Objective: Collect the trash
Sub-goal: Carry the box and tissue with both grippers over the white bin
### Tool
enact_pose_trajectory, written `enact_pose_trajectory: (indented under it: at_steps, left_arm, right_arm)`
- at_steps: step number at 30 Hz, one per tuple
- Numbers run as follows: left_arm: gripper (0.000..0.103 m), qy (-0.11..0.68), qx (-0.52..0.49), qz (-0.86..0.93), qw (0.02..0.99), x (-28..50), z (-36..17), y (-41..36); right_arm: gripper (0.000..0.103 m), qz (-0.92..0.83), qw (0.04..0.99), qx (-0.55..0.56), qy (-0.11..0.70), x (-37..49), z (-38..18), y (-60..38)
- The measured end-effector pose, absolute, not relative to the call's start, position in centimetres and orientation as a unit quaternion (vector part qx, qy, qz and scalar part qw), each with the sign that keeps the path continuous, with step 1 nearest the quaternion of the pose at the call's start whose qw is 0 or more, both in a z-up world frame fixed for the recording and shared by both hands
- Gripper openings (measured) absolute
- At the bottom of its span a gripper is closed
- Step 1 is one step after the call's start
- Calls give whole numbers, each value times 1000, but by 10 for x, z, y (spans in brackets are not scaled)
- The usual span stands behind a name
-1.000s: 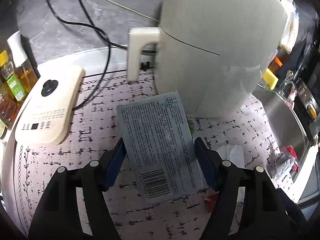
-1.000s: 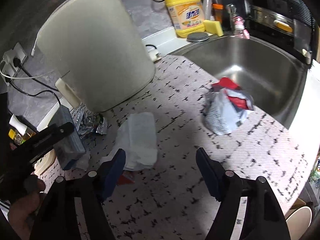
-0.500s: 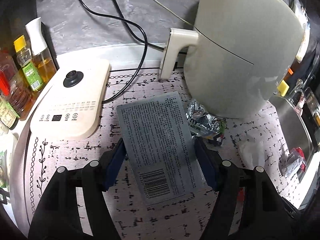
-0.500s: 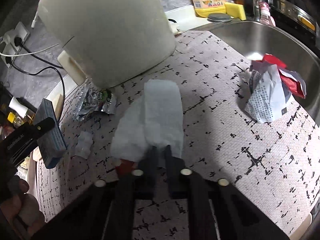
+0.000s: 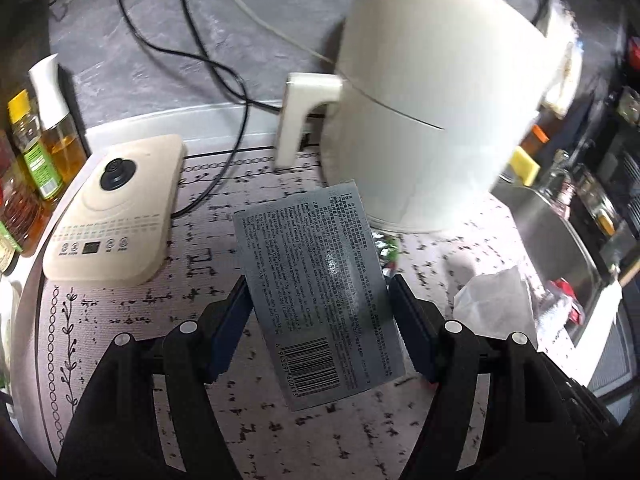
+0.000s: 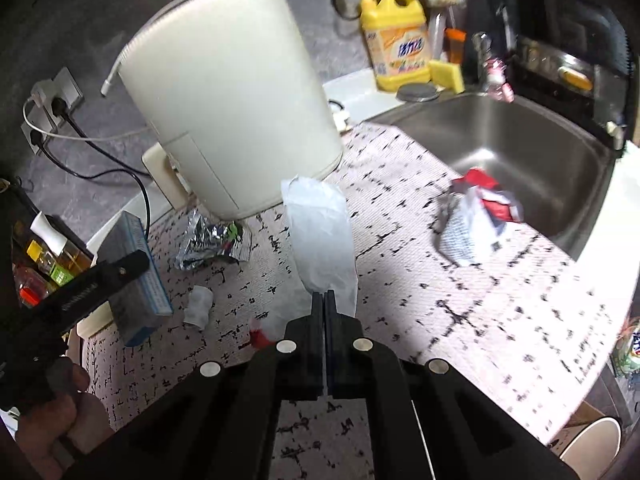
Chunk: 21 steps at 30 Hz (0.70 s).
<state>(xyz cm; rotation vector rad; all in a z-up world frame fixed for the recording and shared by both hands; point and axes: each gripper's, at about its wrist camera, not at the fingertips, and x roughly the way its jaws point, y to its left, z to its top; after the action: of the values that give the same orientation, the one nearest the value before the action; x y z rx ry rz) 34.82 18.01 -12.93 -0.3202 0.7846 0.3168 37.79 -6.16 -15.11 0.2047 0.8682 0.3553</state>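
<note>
My left gripper is shut on a grey-blue printed box with a barcode, held above the patterned mat; the box also shows in the right wrist view. My right gripper is shut on a white tissue, lifted off the mat; the tissue also shows in the left wrist view. A crumpled silver wrapper lies by the white appliance. A small white scrap and a red scrap lie on the mat. A crumpled red-and-white bag sits at the sink's edge.
A large white appliance stands at the back of the mat. A beige control base and oil bottles are at left. The steel sink, yellow detergent bottle and sponge are at right. Cables run behind.
My right gripper closed on the white tissue and lifted it off the mat. My left gripper still holds the box and has shifted slightly.
</note>
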Motion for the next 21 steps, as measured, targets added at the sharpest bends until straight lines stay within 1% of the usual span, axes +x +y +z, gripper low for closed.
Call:
enact_pose_trajectory:
  at_steps: [9,14,21]
  left_arm:
    - [69,364,-135,86,918,339,-120,147]
    - [69,366,-124,49,921,334,-120,124]
    - [69,374,-117,8,920,331,-123,91]
  right_arm:
    - [1,114,911,111,380,335,-127,-90]
    - [1,82,917,127,370,312,-122,-109]
    - [1,43,923,122,364,286,-117,-135]
